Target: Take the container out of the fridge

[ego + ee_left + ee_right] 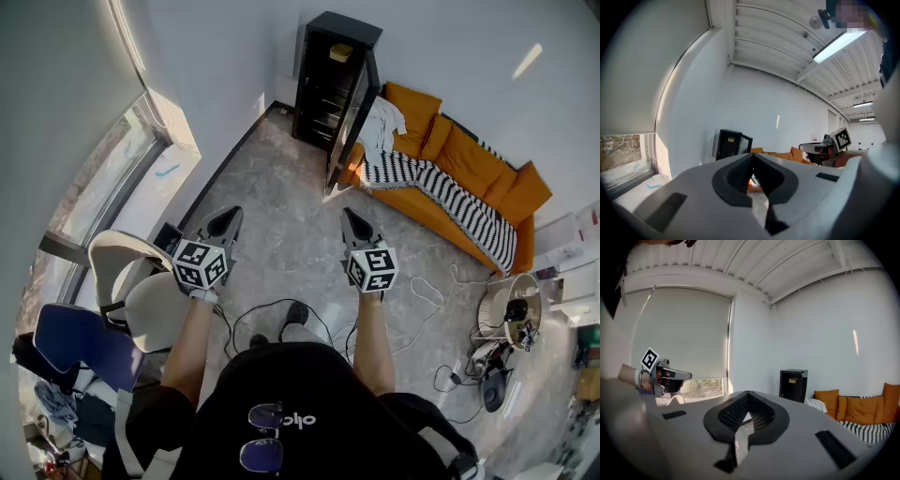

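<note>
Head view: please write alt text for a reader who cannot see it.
A person holds the left claw and right claw, both shut, toward an open black fridge; a yellow container sits inside, an orange sofa beside it.

Black short-sleeved top (pixel 281 384), small white lettering at the chest. Dark sunglasses (pixel 264 437) hang at the collar. White band (pixel 203 294) on my left wrist. Dark shoes (pixel 296 315). Left gripper (pixel 229 219) and right gripper (pixel 353 222) have grey shells with black ribbed pads (pixel 733 411). Each carries a white cube (pixel 372 268) printed with black square markers.
</note>
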